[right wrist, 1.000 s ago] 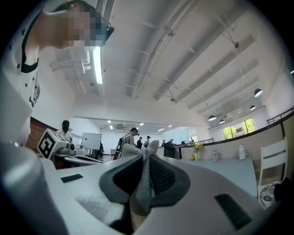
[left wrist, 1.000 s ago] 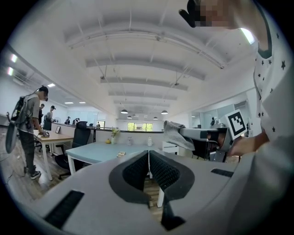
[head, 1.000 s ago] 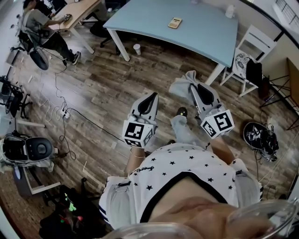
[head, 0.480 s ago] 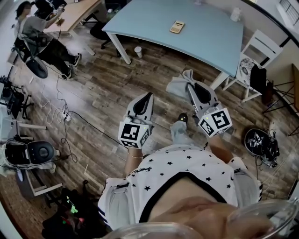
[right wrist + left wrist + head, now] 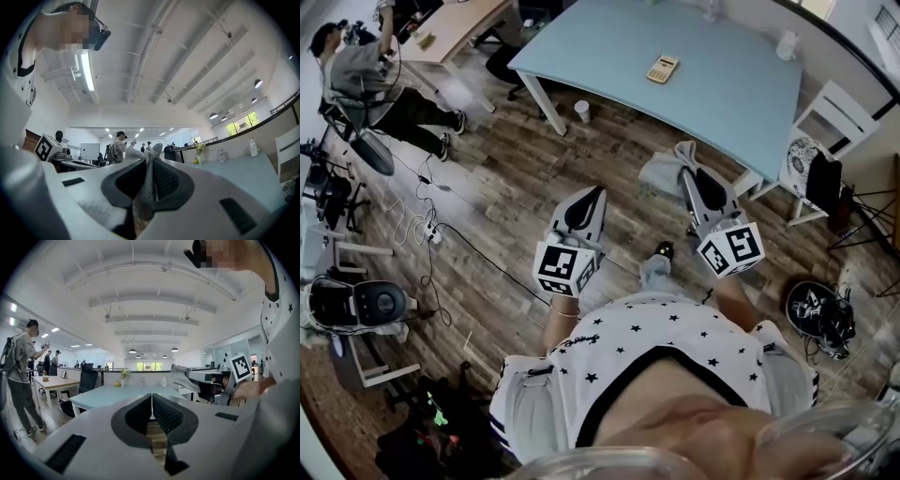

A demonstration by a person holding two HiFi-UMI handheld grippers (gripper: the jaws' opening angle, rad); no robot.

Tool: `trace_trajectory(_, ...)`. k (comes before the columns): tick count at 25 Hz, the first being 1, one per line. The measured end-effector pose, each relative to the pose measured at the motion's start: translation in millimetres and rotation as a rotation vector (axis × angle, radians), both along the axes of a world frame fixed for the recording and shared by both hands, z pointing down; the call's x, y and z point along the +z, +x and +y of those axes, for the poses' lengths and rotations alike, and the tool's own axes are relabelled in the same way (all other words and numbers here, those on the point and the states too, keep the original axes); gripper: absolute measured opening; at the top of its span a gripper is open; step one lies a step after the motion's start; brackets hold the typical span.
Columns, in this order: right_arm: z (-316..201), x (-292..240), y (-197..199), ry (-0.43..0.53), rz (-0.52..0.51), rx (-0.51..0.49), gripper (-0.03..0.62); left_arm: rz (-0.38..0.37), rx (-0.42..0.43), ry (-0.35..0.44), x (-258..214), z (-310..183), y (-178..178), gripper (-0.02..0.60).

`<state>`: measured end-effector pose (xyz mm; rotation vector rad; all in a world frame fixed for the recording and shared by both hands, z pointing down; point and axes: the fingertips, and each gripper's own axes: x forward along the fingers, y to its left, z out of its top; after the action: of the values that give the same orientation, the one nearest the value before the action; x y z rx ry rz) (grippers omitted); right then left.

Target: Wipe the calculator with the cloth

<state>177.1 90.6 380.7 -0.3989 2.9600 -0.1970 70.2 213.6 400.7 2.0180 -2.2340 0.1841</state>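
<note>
A small beige calculator [image 5: 663, 67] lies on the light blue table [image 5: 712, 89], far ahead of both grippers. My right gripper [image 5: 687, 171] is shut on a grey cloth [image 5: 661, 172], which hangs to the left of its tip over the wooden floor; in the right gripper view the cloth [image 5: 149, 185] stands pinched between the jaws. My left gripper [image 5: 592, 193] is held beside it, lower left, jaws closed together with nothing in them. The left gripper view shows the table [image 5: 117, 396] ahead and the right gripper with the cloth [image 5: 180, 377] at the right.
A white cup [image 5: 581, 111] stands on the floor by the table leg. A white chair [image 5: 820, 141] is at the table's right end. A person [image 5: 370, 80] sits at a wooden desk at far left. Cables [image 5: 431, 230] and equipment lie on the floor at left.
The view has shifted so that the table and calculator sit slightly lower and closer. Both grippers keep their hold and stay side by side, the left one a little higher.
</note>
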Motion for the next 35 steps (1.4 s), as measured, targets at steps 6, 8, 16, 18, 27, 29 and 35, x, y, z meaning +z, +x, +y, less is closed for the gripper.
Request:
trace_trajectory(6, -39.6, -1.7, -9.7, -0.008, -0.007, 0.015, 0.031, -0.005, 0.002, -0.003, -3.7, -39.6, -15.1, 0.031)
trace_trajectory(8, -51.7, -1.0, -12.2, -0.013, -0.009, 0.020, 0.031, -0.006, 0.013, -0.003, -4.9, -53.9, -16.9, 0.031)
trace_trajectory(16, -87.9, 6.7, -33.7, -0.032, 0.001, -0.020, 0.032, 0.008, 0.005, -0.005, 1.2, -98.8, -34.6, 0.031)
trace_trajectory(18, -99.1, 7.4, -36.5, -0.035, -0.001, -0.024, 0.031, 0.012, 0.004, -0.007, 2.7, -110.1, -37.8, 0.031)
trace_trajectory(27, -134.0, 12.7, -50.5, -0.046, -0.005, -0.031, 0.032, 0.007, 0.007, -0.009, 2.2, -143.6, -48.9, 0.031)
trace_trajectory(29, -136.9, 11.6, -53.7, -0.047, -0.004, -0.036, 0.032, 0.010, 0.003, -0.008, 2.4, -146.4, -51.0, 0.031)
trace_trajectory(35, -148.3, 10.1, -61.4, -0.042, -0.001, -0.045, 0.032, 0.006, 0.017, -0.005, 2.4, -166.5, -58.6, 0.031)
